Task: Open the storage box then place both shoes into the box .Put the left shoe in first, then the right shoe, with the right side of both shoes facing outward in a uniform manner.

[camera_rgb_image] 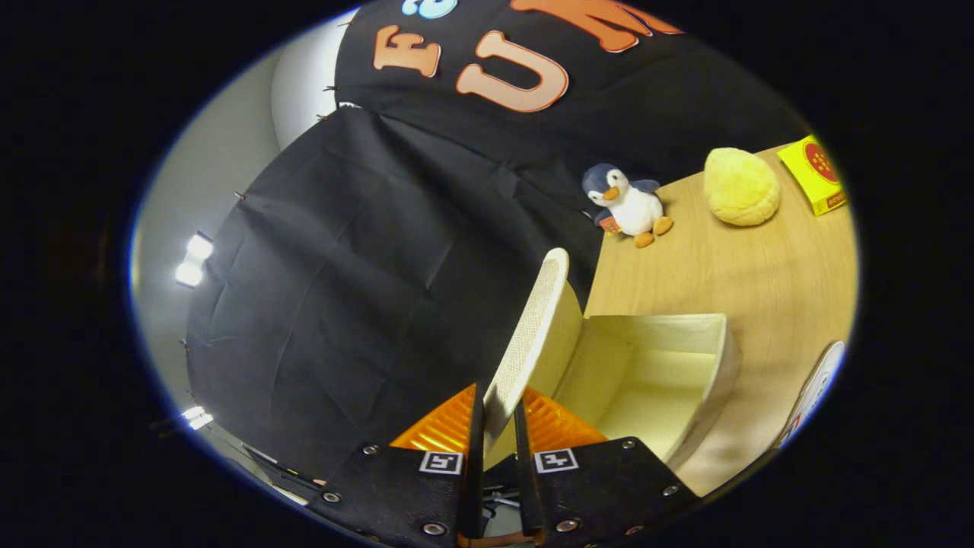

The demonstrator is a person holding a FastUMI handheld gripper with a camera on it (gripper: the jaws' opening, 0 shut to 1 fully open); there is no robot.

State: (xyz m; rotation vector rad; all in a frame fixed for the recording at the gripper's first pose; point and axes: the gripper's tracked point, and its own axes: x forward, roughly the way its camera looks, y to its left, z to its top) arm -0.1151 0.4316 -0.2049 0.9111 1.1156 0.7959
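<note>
A cream storage box (708,373) stands open on the wooden table (768,266), its inside bare. Its lid (533,335) is swung up and stands on edge, with a woven face toward the black cloth. My gripper (498,426) is shut on the lid's free edge, one finger on each face, and the view is tilted. A white shoe edge (818,388) shows past the box, on the side away from the lid.
A plush penguin (628,202), a yellow plush ball (740,186) and a yellow carton (816,173) sit at the table's far end. The booth's black cloth wall hangs beside the lid.
</note>
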